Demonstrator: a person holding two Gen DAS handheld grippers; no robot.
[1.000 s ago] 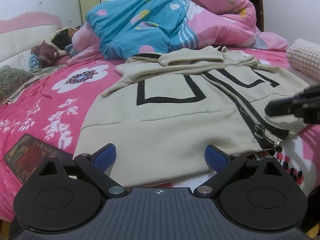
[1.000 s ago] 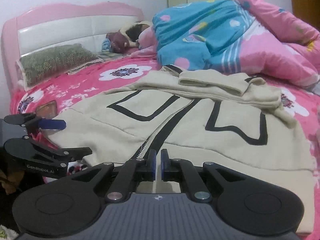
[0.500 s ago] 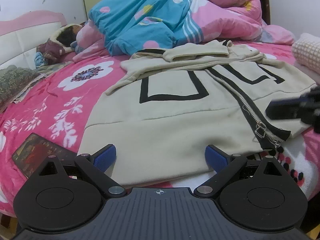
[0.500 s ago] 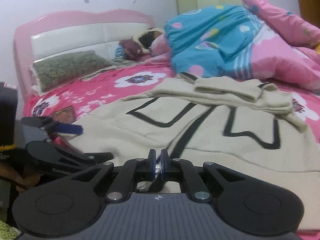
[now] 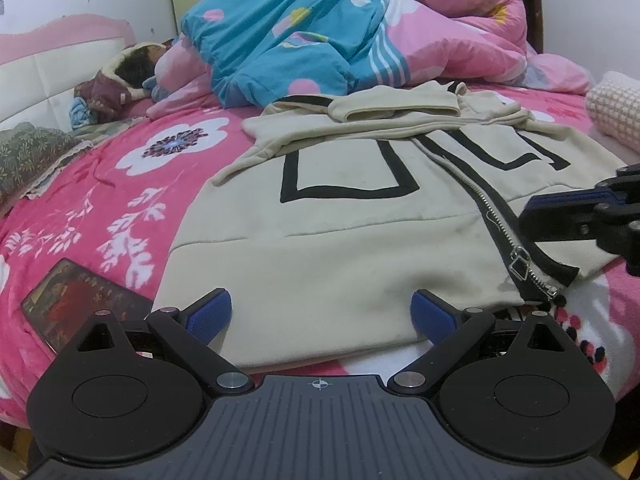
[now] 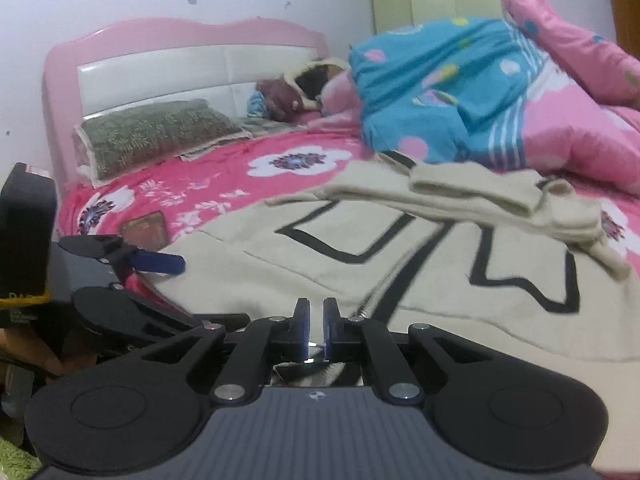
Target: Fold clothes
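A cream zip hoodie point(image 5: 340, 240) with black line print lies flat on the pink floral bed, front up, zipper part open at the hem, sleeves folded across its top. My left gripper point(image 5: 320, 316) is open at the near hem, its blue pads either side of the cloth edge, nothing between them. In the right wrist view the hoodie point(image 6: 440, 280) fills the middle, with the left gripper point(image 6: 184, 292) at its left edge. My right gripper point(image 6: 316, 320) is shut near the zipper's lower end. It also shows as the right gripper point(image 5: 532, 220) just over the hoodie's right side.
A dark flat phone-like item point(image 5: 80, 304) lies on the sheet left of the hem. A blue and pink quilt point(image 5: 320, 40) is heaped behind the hoodie. A person point(image 5: 132, 68) lies at the bed's head beside a green pillow point(image 6: 156, 136). A knitted cushion point(image 5: 616, 108) sits far right.
Both views have drifted slightly; the right wrist camera has swung so the headboard shows more. The hoodie lies as before. The left jaws stay open, the right ones shut.
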